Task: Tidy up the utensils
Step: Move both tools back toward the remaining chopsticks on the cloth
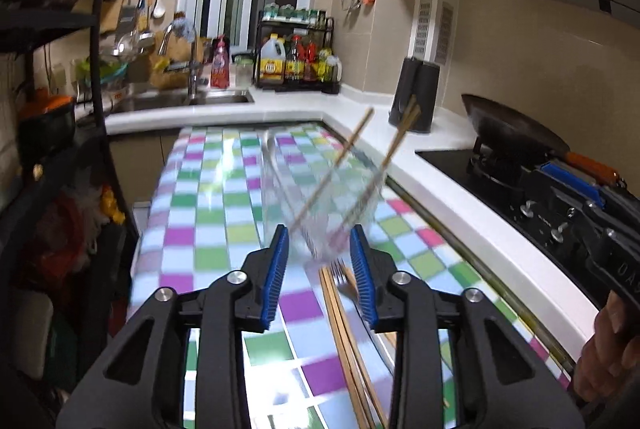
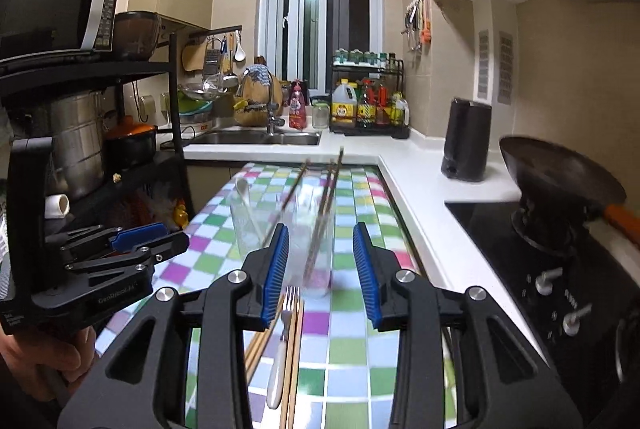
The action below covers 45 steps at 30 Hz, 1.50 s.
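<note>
**Utensils split between two glasses and the checked cloth**

Utensils stand and lie on the checked tablecloth [image 2: 352, 341]. Leftmost, the left gripper [image 2: 132, 245] hangs beside the table, its jaws part open with nothing between them. Next, a clear glass [image 2: 246, 225] holds a white spoon [image 2: 243, 189]. Right of it a second glass [image 2: 312, 253] holds wooden chopsticks [image 2: 326, 205] leaning out over the rim. Just in front, loose chopsticks [image 2: 294, 357] and a white-handled fork [image 2: 282, 341] lie flat together. The right gripper [image 2: 320, 261] frames the second glass, jaws part open, pads clear of it. Far right, a wok [image 2: 560, 181] sits on the stove
</note>
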### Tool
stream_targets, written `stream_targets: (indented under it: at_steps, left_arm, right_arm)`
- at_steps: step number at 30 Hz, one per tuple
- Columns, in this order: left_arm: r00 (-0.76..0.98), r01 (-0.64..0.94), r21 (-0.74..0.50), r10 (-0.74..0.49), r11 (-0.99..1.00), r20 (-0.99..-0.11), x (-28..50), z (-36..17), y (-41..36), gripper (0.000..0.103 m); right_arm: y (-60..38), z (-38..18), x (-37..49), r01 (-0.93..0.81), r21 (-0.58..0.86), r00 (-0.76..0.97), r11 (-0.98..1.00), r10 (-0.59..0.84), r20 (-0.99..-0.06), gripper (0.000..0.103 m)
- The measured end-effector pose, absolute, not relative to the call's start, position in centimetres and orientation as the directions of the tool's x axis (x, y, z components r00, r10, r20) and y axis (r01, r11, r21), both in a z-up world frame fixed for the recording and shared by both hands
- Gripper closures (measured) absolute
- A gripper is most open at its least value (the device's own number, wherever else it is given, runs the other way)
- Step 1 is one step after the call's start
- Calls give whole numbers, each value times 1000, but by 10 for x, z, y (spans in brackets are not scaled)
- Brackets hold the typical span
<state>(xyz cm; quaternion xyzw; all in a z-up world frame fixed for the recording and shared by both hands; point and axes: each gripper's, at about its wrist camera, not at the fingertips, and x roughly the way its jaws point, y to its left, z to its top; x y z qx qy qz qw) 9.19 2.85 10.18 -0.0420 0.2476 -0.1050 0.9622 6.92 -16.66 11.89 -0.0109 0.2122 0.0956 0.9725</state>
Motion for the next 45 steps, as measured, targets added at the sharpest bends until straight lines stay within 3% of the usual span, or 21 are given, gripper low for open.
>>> stream_targets:
  at_steps: [2,5,15,22,37,42,45]
  left_arm:
    - [852,169,-131,-212,977,-479,78,84,25,80]
    - [840,147,-149,-203,978,-504,60,58,23,83]
    - [800,84,-171,-169,982,-576,20,-14,18,83]
    - [782,152,-196,-239,969,-576,18,-25,7,83]
    - [792,131,-73,-149,989,-592,9,-39,-17,83]
    - [811,122,-24,-114,992,-574,5,-39,-22,83]
    - [817,113,-15,-102,993,-568,5,-38,-22,95]
  right_arm:
    - [-169,95,60,-188,38,871,981,185,-455,73]
    - [-171,59,49,-193,60,834,979,196,-516,89]
    - [-163,-25,30,-215,99,709,972,225,-668,89]
    - [-165,-41,32,-197,113,688,974,220,-692,88]
    - [-160,-44,27,-209,74,694,975,201,-692,88]
    - [-158,-44,25,-215,67,697,974,202,-688,96]
    - [-158,-45,24,-207,70,702,976,198,-684,98]
